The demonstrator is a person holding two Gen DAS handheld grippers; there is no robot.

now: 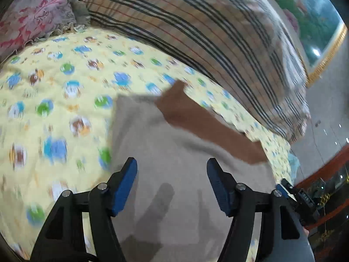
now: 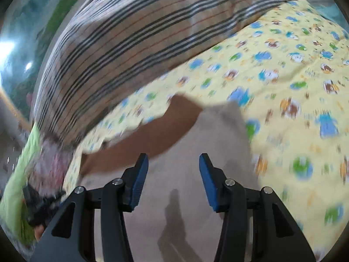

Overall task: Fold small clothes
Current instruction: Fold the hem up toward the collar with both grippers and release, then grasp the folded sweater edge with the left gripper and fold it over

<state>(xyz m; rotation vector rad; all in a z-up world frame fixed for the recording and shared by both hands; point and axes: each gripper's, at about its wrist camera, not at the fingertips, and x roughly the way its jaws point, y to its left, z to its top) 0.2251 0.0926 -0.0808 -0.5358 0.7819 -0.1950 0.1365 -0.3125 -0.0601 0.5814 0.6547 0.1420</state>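
A small beige garment [image 1: 165, 144] with a brown band [image 1: 196, 118] along its far edge lies flat on a yellow cartoon-print bedsheet [image 1: 65, 83]. My left gripper [image 1: 172, 163] is open and empty, hovering over the garment's near part. In the right wrist view the same beige garment [image 2: 209, 135] with its brown band [image 2: 157, 135] lies under my right gripper [image 2: 173, 159], which is open and empty. Both views are motion-blurred.
A striped plaid quilt [image 1: 207, 32] is heaped along the far side of the bed, also in the right wrist view [image 2: 122, 35]. A floral pillow [image 1: 32, 17] lies at the far left. The other gripper [image 1: 303, 198] shows at the right, by the bed's edge.
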